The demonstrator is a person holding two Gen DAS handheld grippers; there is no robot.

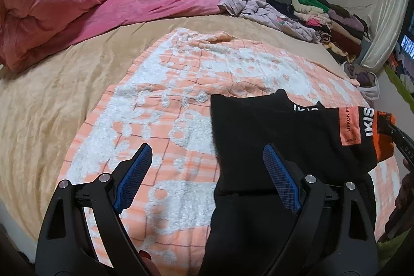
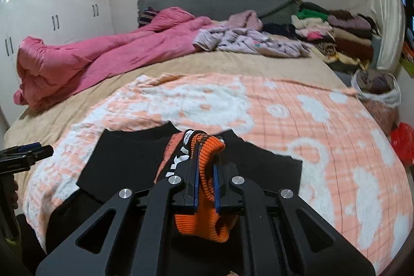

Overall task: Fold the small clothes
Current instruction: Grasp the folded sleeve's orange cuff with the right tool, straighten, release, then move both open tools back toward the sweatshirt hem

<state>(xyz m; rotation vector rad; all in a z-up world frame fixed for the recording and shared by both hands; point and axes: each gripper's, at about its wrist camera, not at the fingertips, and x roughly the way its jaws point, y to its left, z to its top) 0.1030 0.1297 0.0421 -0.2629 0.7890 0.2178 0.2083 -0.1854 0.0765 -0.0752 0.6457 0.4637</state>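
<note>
A small black sweater (image 1: 271,136) with orange ribbed cuffs and white lettering lies on an orange-and-white patterned blanket (image 1: 181,84) on the bed. My left gripper (image 1: 207,157) is open and empty, hovering over the sweater's left edge. My right gripper (image 2: 205,159) is shut on the sweater's orange cuff (image 2: 207,146) and holds the sleeve over the black body (image 2: 124,157). The right gripper also shows at the right edge of the left wrist view (image 1: 396,133). The left gripper shows at the left edge of the right wrist view (image 2: 28,150).
A pink duvet (image 1: 77,9) lies crumpled at the back left. Lilac clothes (image 1: 264,9) and a stack of folded clothes (image 1: 333,20) sit at the back right by the grey headboard (image 2: 220,1). A bag (image 2: 377,92) stands beside the bed.
</note>
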